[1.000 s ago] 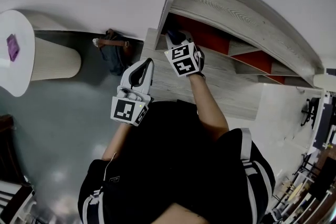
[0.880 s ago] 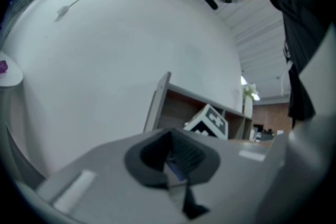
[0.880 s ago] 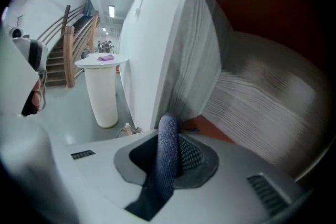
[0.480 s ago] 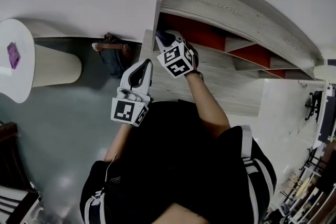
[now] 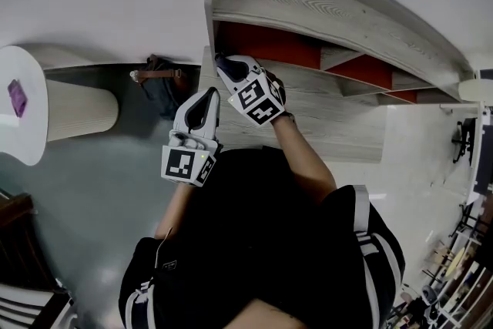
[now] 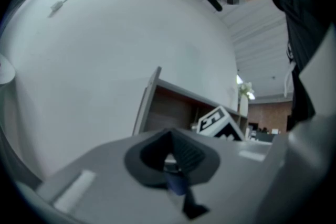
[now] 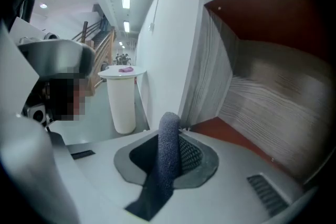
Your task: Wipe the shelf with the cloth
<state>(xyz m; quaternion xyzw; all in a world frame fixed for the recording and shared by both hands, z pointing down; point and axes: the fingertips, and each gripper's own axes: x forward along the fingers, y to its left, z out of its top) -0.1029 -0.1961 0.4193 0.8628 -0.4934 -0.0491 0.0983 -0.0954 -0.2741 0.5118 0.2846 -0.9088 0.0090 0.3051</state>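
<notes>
At left end of shelf [image 5: 331, 108], right tool [image 5: 225, 64] pinches cloth [image 7: 168, 157] by a narrow fold, left tool [image 5: 208, 98] closed and idle just beside; risk: drag against the wood may pull the cloth out of that thin grip.

- Cloth [image 7: 167, 165]: dark blue-grey with a nubbly weave, folded into a narrow strip. It stands upright, pinched between the right tongs [image 7: 176, 139], with its rounded top at the mouth of the shelf's left end compartment.
- Shelf [image 5: 323, 8]: pale grey wood-grain boards, red back panels, and several open compartments side by side.
</notes>
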